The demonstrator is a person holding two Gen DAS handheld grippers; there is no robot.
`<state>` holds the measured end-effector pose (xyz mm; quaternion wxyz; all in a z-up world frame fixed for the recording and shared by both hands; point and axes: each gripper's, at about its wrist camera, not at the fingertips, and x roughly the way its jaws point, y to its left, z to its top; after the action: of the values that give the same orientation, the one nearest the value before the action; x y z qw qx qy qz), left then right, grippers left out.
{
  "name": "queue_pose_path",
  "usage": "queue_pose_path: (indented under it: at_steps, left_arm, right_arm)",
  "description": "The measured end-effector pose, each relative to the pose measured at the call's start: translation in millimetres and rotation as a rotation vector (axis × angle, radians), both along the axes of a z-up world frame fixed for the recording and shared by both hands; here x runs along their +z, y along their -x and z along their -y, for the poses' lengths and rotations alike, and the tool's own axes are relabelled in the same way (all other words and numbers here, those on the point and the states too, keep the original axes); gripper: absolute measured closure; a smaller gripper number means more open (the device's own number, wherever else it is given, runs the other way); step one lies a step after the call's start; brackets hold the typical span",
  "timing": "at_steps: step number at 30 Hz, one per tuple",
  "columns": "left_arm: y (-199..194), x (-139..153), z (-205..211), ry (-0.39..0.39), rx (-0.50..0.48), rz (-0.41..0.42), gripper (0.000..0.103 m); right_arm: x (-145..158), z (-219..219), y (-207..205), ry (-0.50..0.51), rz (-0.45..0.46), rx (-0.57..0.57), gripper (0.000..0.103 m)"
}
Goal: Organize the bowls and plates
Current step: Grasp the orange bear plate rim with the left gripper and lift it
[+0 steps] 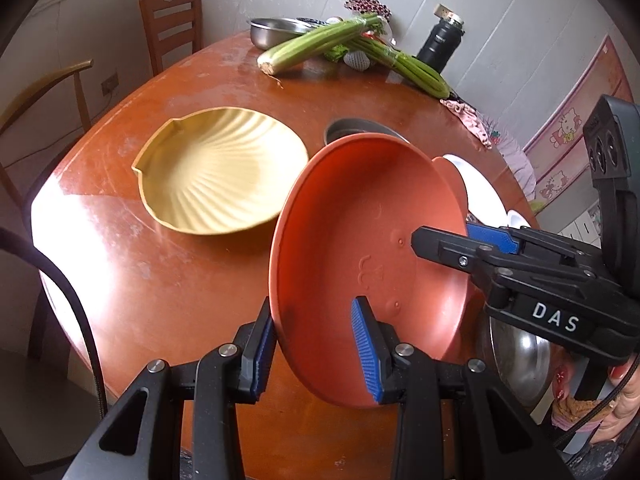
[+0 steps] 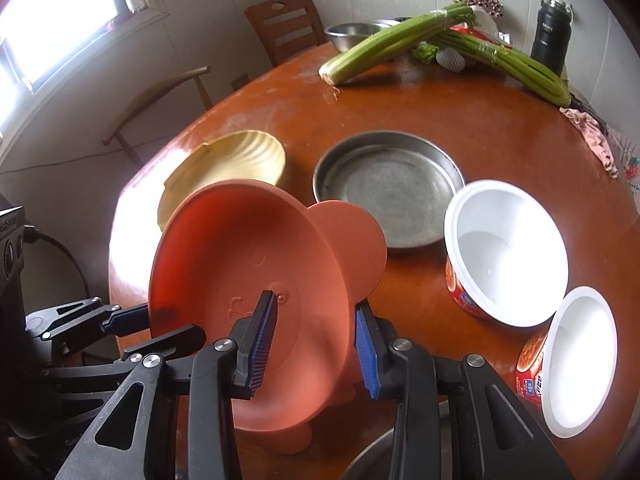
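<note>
Left wrist view: an orange plate (image 1: 360,216) is tilted steeply above a round wooden table (image 1: 160,280), lifted clear of the surface.
Left gripper: the left gripper (image 1: 314,350) is clamped on the near rim of the orange plate, one blue pad on the outer face and one on the inner face.
Right gripper: the right gripper (image 2: 316,346) is clenched on the opposite rim of the same plate, next to its round ear-shaped tab; in the left wrist view it reaches in from the right side.
Plate position: held in the air between both grippers, over the near part of the table, in front of a yellow shell-shaped plate (image 1: 220,168).
Other dishes: a steel pan (image 2: 388,188) lies flat near the middle of the table; two white paper bowls (image 2: 508,252) stand to its right, the nearer one tipped on its side.
Far edge: celery (image 2: 384,50), a steel bowl (image 2: 352,34) and a black flask (image 2: 550,38) sit well apart from the dishes.
Step in hand: judged as carrying the orange plate toward a stacking spot.
Next move: probably level the plate, centre it over the yellow plate or the steel pan, lower it, then release both grips together.
Risk: uneven release could let the tilted plate slide.
</note>
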<state>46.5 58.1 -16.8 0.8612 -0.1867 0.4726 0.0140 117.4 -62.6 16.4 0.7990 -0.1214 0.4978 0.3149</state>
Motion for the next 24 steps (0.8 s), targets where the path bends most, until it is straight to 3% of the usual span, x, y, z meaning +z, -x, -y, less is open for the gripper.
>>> queue_pose_path:
  at_steps: [11,24]
  left_arm:
    - [6,19,-41,-0.028,0.028,0.034,0.066]
    - [-16,36,-97,-0.056,0.062,0.073,0.066]
  right_arm:
    - [13,-35,6,-0.019,0.042,0.029,0.063]
    - [16,-97,-21,-0.025,0.055,0.023,0.063]
